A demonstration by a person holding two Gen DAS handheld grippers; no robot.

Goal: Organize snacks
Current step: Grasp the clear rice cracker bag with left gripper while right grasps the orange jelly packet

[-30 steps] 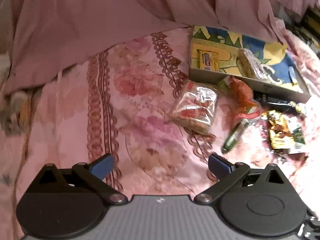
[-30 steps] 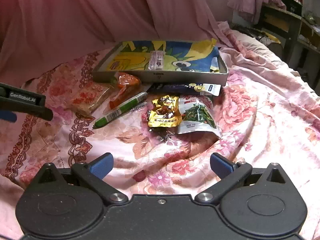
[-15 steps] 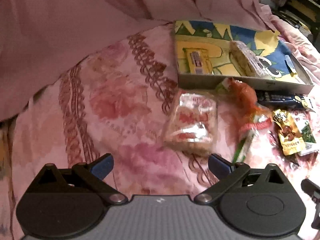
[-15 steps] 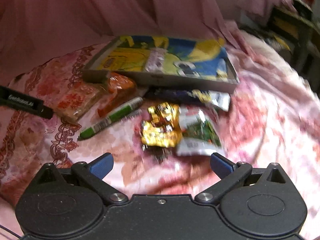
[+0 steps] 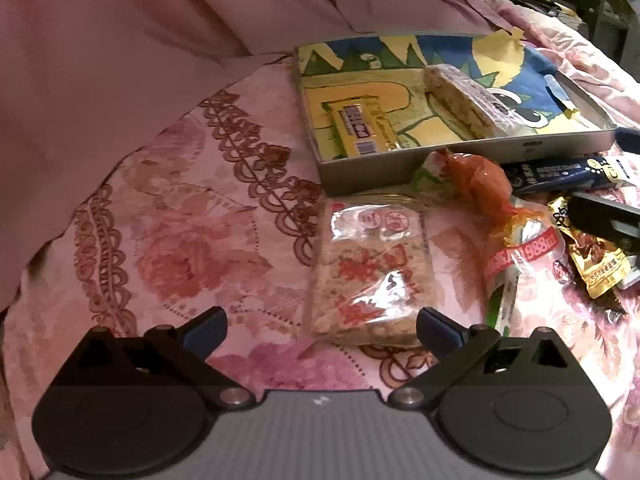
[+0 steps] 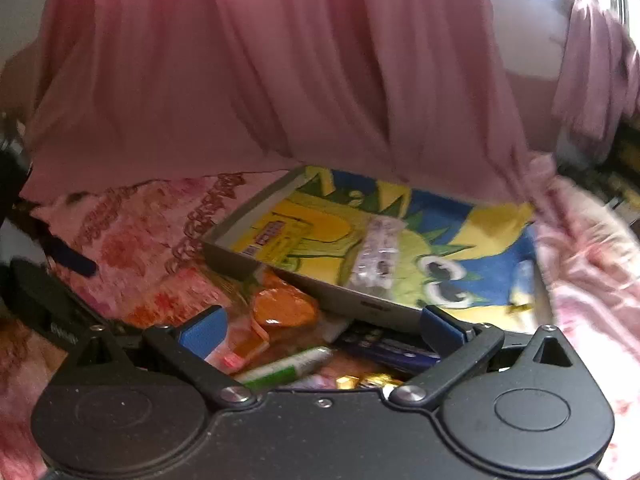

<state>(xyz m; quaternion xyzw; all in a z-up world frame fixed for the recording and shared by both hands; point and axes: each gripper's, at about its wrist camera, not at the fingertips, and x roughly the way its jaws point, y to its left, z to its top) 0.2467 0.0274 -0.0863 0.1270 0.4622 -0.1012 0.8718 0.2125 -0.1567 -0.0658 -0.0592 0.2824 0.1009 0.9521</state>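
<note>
The left gripper (image 5: 322, 326) is being held with its jaws spread wide and nothing between them, just above the floral bedspread (image 5: 180, 240), its right finger just beside the near end of a clear-wrapped rice cracker pack (image 5: 370, 276). That pack is lying just in front of the near wall of a shallow cartoon-printed tray (image 5: 460, 154), in which a yellow bar (image 5: 362, 128) and a clear-wrapped cake (image 5: 464, 100) are resting. To the right of the cracker pack, an orange packet (image 5: 480, 178), a dark blue sachet (image 5: 560, 172) and a gold pouch (image 5: 600, 266) are lying on the bedspread. The right gripper (image 6: 322, 328) is likewise being held wide open and empty, low over the loose snacks at the tray's (image 6: 352, 302) near wall, with a green tube (image 6: 292, 366) showing between its fingers. Pink drapery (image 6: 260, 80) is hanging behind the tray.
</note>
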